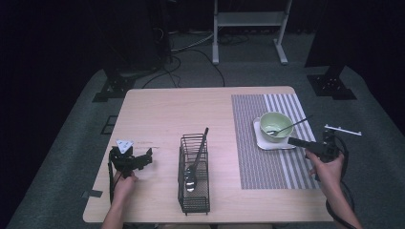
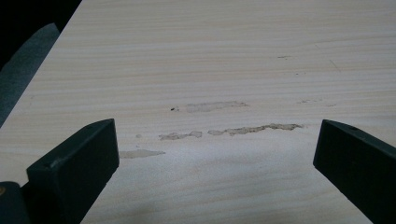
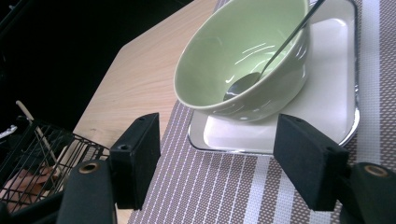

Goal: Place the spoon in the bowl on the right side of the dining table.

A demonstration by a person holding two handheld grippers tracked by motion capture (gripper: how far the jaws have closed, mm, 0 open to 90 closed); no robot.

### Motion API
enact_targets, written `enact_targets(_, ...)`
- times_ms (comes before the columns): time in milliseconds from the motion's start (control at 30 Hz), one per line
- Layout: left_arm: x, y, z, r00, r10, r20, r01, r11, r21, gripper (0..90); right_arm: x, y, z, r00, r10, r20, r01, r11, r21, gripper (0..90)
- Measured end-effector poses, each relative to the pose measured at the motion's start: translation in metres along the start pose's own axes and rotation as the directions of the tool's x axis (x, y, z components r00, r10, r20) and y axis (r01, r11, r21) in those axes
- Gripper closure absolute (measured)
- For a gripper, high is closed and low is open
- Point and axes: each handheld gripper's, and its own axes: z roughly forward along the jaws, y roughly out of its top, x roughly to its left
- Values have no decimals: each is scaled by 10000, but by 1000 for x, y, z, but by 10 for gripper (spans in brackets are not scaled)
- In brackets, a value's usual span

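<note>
Well, the table (image 1: 162, 114) is pale wood with a fine straight grain, and in the left gripper view its surface carries a few dull scuffed streaks (image 2: 254, 129) between the two black jaws. Those jaws are blunt and matte, standing wide apart over bare wood with nothing in them. From the high view, the left gripper (image 1: 143, 160) sits low near the table's left front part, well away from the dishes.

Over on the right lies a woven placemat (image 1: 267, 167), brownish with thin pale stripes and broader light bands toward its far side. On it rests a square white plate (image 3: 327, 93) with rounded corners and a shiny edge. A smooth, glossy green bowl (image 3: 219, 60) stands on that plate, round and deep. A slim metal spoon (image 3: 252, 81) lies inside, its scoop down at the bottom and its thin handle leaning out over the rim.

The right gripper (image 3: 217, 161) is held just short of the plate's near edge, its padded black jaws spread wide and gripping nothing. The bowl sits straight beyond the gap between them, close but not touching.

In the middle of the table stands a black wire basket (image 1: 195, 191), tall and narrow, with a spoon-like utensil (image 1: 193, 169) leaning inside it.
</note>
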Motion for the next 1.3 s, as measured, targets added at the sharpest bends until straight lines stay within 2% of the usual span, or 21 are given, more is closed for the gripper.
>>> enact_targets(800, 0, 0, 0, 10000, 26, 3, -26, 10000, 12, 0, 15, -17, 7, 9983, -361, -456, 384, 9979, 513, 302)
enact_targets(1300, 0, 0, 0, 10000, 42, -5, -42, 10000, 28, 0, 23, -28, 11, 9960, -397, -799, 458, 9960, 770, 298)
